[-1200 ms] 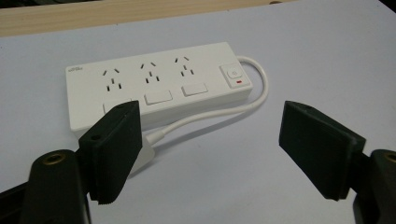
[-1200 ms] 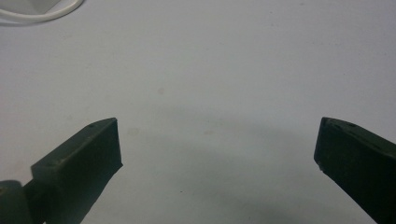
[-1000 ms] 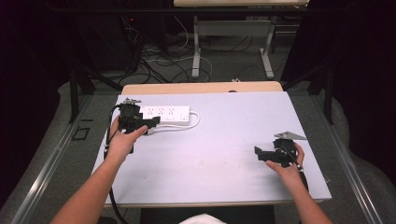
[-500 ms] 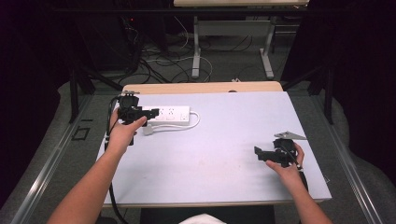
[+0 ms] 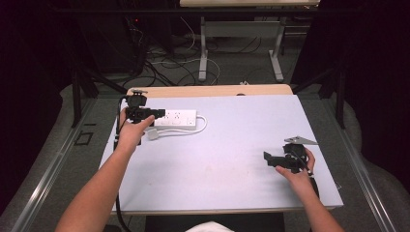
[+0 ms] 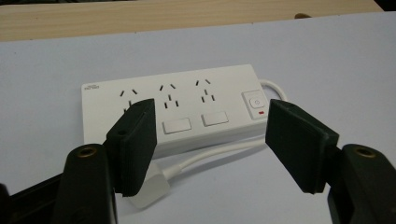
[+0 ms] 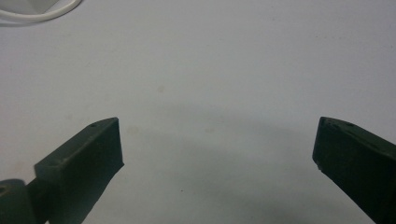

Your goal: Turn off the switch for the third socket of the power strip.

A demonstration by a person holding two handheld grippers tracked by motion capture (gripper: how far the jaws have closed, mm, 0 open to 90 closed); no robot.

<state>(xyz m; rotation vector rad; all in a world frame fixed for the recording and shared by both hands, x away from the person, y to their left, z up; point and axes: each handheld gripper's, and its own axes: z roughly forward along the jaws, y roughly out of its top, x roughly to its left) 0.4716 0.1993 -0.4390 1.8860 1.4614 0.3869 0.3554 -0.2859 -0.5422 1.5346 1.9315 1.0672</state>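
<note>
High view shows a white power strip (image 5: 175, 118) lying flat near the far left corner of the pale table (image 5: 232, 159), its long axis running left to right, roughly along the table's far edge. The left gripper (image 5: 145, 114) hangs at the strip's left end, jaws spread and clasping nothing. Well apart, near the right edge, the right gripper (image 5: 269, 158) sits low over bare table, also spread wide with nothing between its jaws.

In the left gripper view, the power strip (image 6: 170, 109) lies just beyond the open jaws, socket face up. Its three outlets stand in a row, with the brand mark at the end on that view's left and the switch (image 6: 255, 103) with a small red mark at the other end. The white cord (image 6: 212, 154) leaves the switch end, loops back along the near side of the strip, and ends in a pale plug (image 6: 148, 189) lying on the table just under the left jaw, apart from any outlet.

As a judgement, the work is at its very start: nothing is gripped and the strip rests undisturbed. What remains seems to be nearly everything, namely closing on the strip or its plug and handling it. The right gripper view has a curve of the cord (image 7: 42, 14) at its far corner, well away from its jaws.
</note>
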